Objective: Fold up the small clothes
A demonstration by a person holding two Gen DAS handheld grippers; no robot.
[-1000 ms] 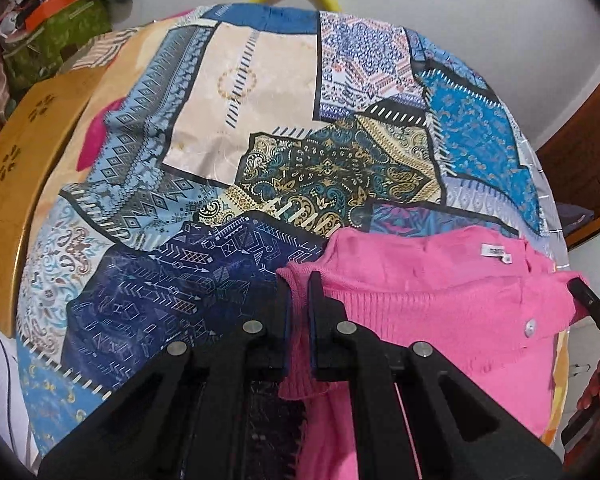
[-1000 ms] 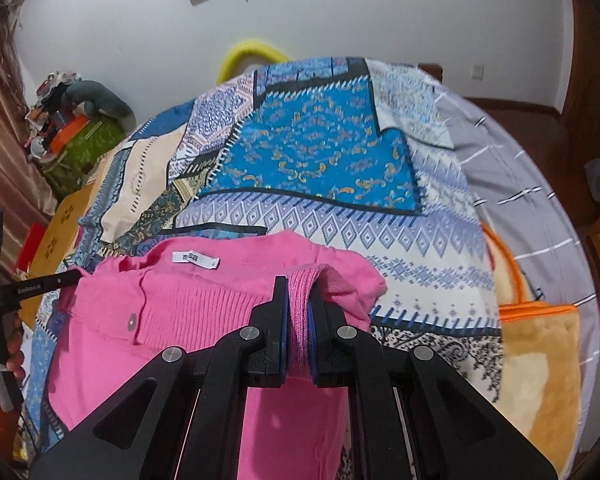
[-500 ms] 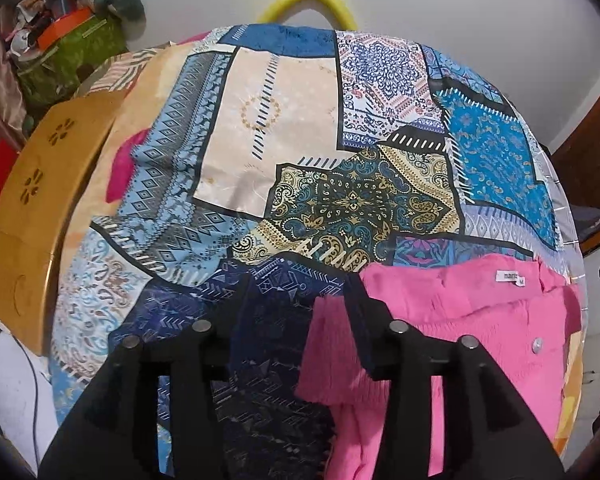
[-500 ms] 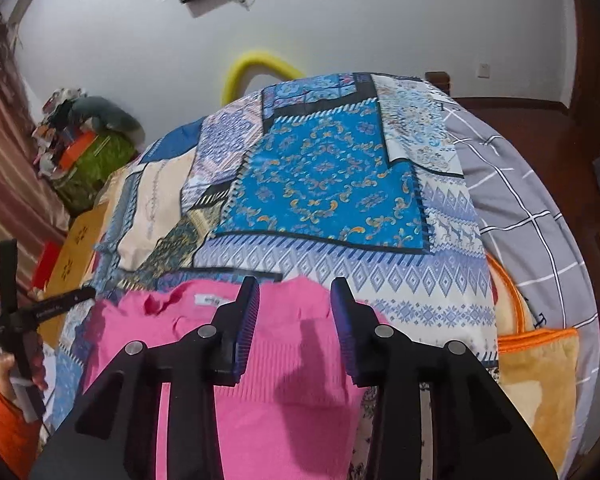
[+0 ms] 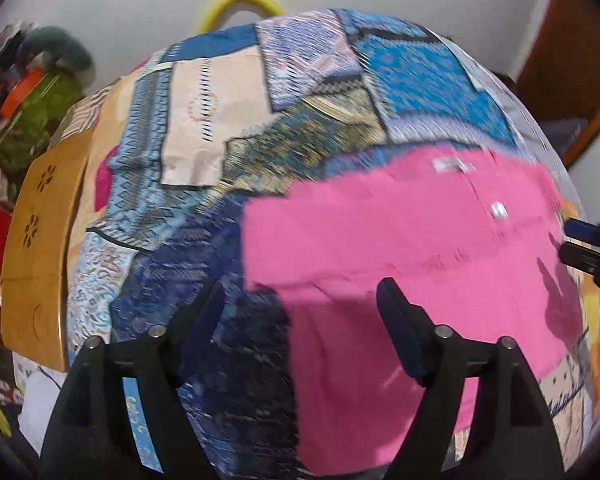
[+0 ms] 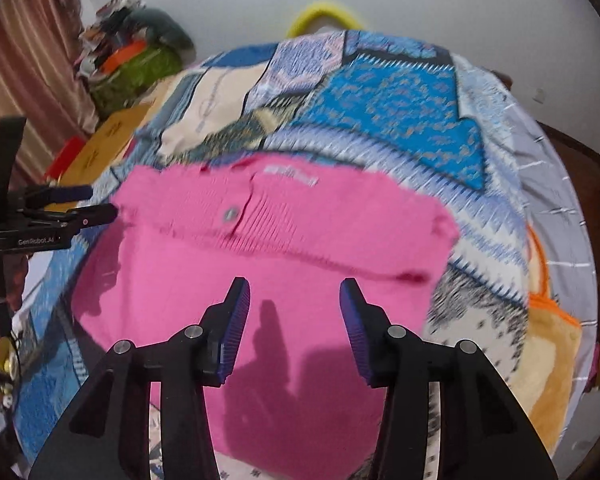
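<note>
The pink knitted sweater (image 6: 284, 256) lies flat on the patchwork bed cover (image 6: 388, 108), just under both tools. Left tool (image 5: 300, 300) and right tool (image 6: 294, 300) have just opened wide, holding nothing.

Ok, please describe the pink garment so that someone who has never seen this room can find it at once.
Find the bed under the blue patchwork bedspread. On its near part lies the pink knitted garment, spread flat with its top edge folded down. It is the only plain pink thing on the busy pattern, with a white neck label and one pale button below it.
</note>
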